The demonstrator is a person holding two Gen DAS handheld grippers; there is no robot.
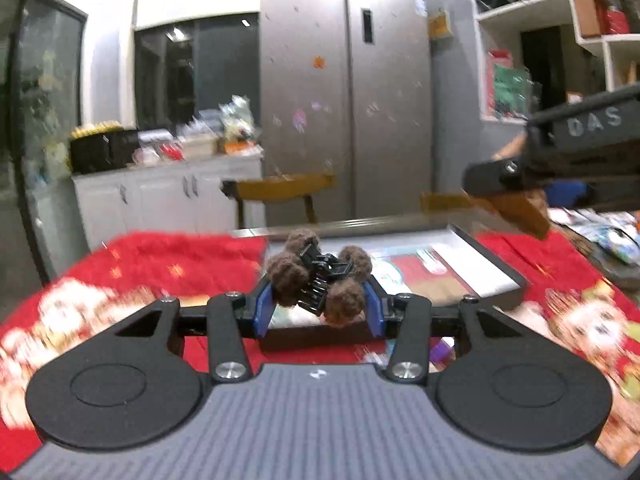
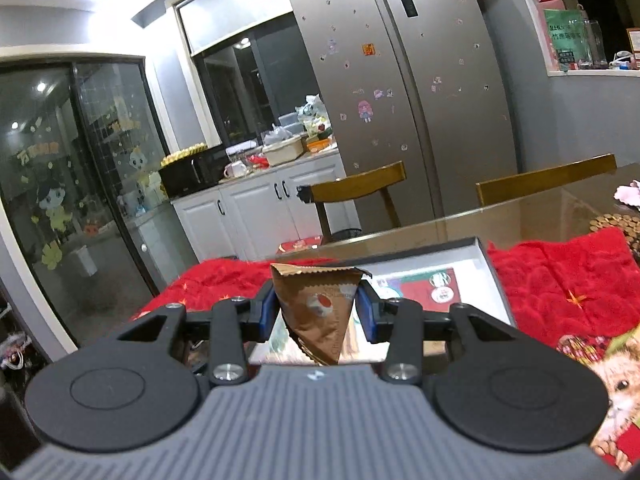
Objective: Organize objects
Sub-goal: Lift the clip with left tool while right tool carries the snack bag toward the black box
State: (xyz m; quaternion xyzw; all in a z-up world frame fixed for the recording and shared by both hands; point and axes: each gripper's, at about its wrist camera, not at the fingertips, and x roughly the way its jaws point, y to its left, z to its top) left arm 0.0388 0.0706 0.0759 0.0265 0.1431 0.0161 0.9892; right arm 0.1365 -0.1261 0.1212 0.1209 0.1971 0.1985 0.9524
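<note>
- Grip of the left gripper [image 1: 318, 308]: its blue pads pinch a black hair claw [image 1: 320, 284] with brown pom-poms on it, held clear above the table.
- Grip of the right gripper [image 2: 316, 312]: its pads press on both sides of a brown triangular snack packet [image 2: 320, 312], the crimped top edge uppermost and the point hanging down towards the camera.
- In the left wrist view the right gripper [image 1: 516, 196] shows at the right edge, well apart from the claw, with the same packet [image 1: 520, 208] jutting from it.
- An open shallow box [image 2: 494, 280] with dark raised walls and a printed picture inside lies just beyond and below both grippers, on a red cloth [image 2: 560, 280].
- Bare glass tabletop [image 2: 520, 220] stretches behind the box to the far edge, where two wooden chair backs [image 2: 356, 186] stand.
- Beyond them open floor runs to a steel fridge [image 2: 400, 100] and white cabinets [image 2: 248, 208].
</note>
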